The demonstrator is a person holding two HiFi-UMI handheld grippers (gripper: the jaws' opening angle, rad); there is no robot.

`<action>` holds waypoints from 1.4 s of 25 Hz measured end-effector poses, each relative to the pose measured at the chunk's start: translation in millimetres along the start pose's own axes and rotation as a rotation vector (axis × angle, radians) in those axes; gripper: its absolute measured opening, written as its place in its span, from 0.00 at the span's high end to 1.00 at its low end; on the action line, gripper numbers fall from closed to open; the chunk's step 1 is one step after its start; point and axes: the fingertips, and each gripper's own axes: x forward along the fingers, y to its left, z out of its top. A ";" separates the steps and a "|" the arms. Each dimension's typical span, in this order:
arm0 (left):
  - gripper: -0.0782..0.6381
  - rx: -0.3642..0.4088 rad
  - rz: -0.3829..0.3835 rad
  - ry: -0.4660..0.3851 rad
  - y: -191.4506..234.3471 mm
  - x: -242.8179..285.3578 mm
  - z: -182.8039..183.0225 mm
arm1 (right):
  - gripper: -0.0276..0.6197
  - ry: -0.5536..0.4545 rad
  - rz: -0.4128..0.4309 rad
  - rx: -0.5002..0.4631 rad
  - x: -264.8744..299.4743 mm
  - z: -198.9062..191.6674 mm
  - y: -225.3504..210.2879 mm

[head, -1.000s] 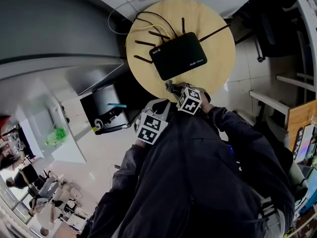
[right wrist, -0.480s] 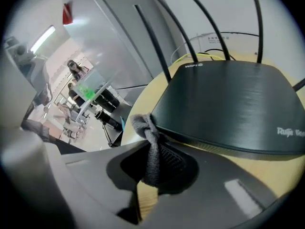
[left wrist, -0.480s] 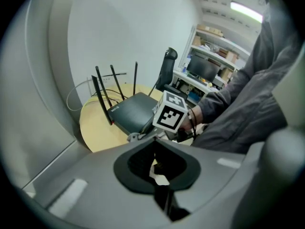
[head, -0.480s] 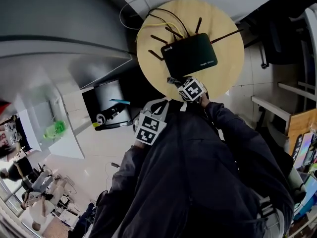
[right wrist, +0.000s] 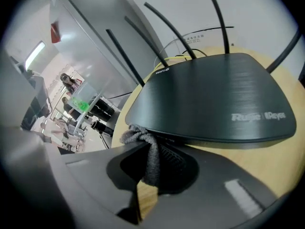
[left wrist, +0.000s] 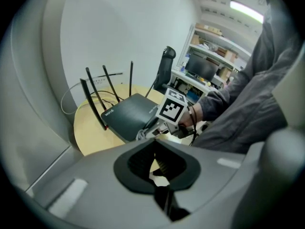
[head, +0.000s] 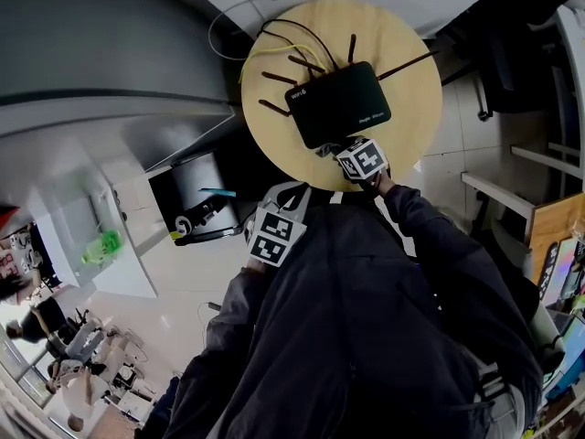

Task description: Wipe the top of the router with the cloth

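Your right gripper [right wrist: 157,166] pinches the grey cloth [right wrist: 138,138] low against the near edge of the black router [right wrist: 209,99] on the round bench [right wrist: 228,151], apparently ready to sweep its top, while your left gripper [left wrist: 157,165] waits back, jaws apart and empty.

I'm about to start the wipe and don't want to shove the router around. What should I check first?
1. Cloth gripped: ok. The right gripper is shut on the grey cloth.
2. Cloth on the router top: not ok. It sits at the near edge, not on the top.
3. Top free of clutter: ok. The antennas stand along the far side.
4. Router fully on the table: ok.
5. Left gripper steadying the router: not ok. It is open, empty and short of the table.
6. Slack in the cables behind: cannot tell.
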 end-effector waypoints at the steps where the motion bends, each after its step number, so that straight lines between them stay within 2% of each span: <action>1: 0.89 0.004 -0.003 0.003 -1.3 2.4 3.1 | 0.90 -0.003 -0.005 0.011 -4.7 -1.5 -7.4; 12: 0.89 0.073 -0.043 0.039 -19.6 33.2 38.0 | 0.90 -0.034 -0.105 0.112 -73.0 -23.8 -117.2; 17: 0.89 0.087 -0.046 0.050 -23.7 43.2 49.9 | 0.90 -0.050 -0.113 0.140 -88.7 -26.1 -139.4; 25: 0.89 0.083 -0.039 0.048 -24.7 47.0 55.5 | 0.90 -0.025 -0.110 0.053 -88.6 -28.1 -132.2; 29: 0.89 0.082 -0.043 0.040 -22.0 47.7 54.3 | 0.90 -0.036 -0.061 -0.034 -94.6 -25.4 -100.3; 35: 0.89 0.090 -0.063 0.010 -15.5 47.3 60.0 | 0.90 -0.110 -0.055 -0.196 -124.1 2.1 -39.9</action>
